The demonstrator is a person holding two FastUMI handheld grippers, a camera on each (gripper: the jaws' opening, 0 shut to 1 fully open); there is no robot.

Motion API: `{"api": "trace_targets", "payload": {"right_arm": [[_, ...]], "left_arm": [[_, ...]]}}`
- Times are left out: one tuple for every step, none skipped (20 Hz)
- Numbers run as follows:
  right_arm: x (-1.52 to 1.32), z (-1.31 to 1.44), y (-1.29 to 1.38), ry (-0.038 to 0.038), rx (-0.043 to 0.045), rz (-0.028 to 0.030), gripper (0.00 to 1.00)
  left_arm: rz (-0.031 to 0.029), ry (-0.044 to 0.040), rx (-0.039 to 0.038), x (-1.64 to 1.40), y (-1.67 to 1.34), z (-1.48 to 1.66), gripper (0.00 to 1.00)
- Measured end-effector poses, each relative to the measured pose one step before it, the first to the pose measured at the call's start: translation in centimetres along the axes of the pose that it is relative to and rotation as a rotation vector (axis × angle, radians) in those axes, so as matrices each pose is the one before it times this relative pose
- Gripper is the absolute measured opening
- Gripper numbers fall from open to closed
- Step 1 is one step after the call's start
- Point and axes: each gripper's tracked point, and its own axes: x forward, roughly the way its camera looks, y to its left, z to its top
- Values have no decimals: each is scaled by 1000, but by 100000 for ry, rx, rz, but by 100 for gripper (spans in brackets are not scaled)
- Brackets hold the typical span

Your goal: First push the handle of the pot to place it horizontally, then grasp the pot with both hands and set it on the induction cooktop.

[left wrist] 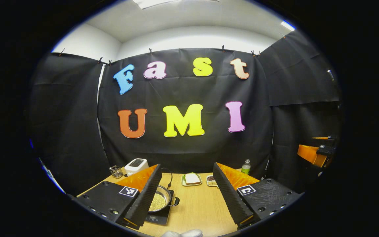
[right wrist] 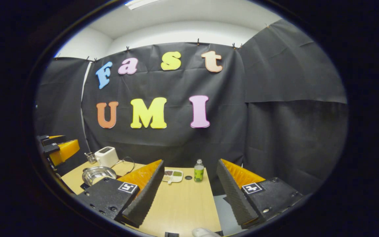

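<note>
A booth walled in black cloth is seen under a white ceiling, with a light wooden table (left wrist: 199, 204) at its foot; in the left gripper view the left gripper (left wrist: 187, 192) is held above the near part of the table with its jaws spread wide and nothing between them; the steel pot (left wrist: 160, 200), filled with pale grains, is seen resting on the black induction cooktop (left wrist: 159, 218), partly hidden behind the gripper's left-hand finger, with one dark side handle (left wrist: 175, 201) pointing toward the table's middle; farther back a white toaster (left wrist: 136, 165) and a small wire basket (left wrist: 116, 171) are placed near the wall, a plate with a sandwich (left wrist: 191, 179) lies beyond the pot, a small dish of beans (left wrist: 211, 180) sits just beside that plate, and a green-labelled bottle (left wrist: 246, 167) stands upright farther right; in the right gripper view the right gripper (right wrist: 188, 194) is likewise released, its jaws well apart over bare table with nothing held; the pot is seen at the left there, in front of the toaster, and the bottle stands near a divided dish (right wrist: 172, 175); the left gripper appears at the left edge of that view, well apart from the right one
</note>
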Motion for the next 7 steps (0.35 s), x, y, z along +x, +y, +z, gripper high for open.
{"api": "trace_targets", "payload": {"right_arm": [[-38,-148,-188,147,-151,46,100],[20,70,-217,-415,-32,-179,100],[16,-79,-396,295,-246,-193,100],[-18,33,-209,-196,89,-77,100],[-60,-141,-132,327,155,-38,100],[6,44,-99,-63,134,74,100],[-71,-109,-153,167,0,-40,100]], "left_arm": [[189,46,217,16,-122,-16,93],[83,-134,331,-57,-186,-79,93],[54,147,235,35,-235,48,93],[-70,-51,85,-65,-212,83,93],[245,-115,78,-103,-168,-17,93],[50,-173,92,82,-149,109,93],[46,-39,-27,62,-120,15,93]]}}
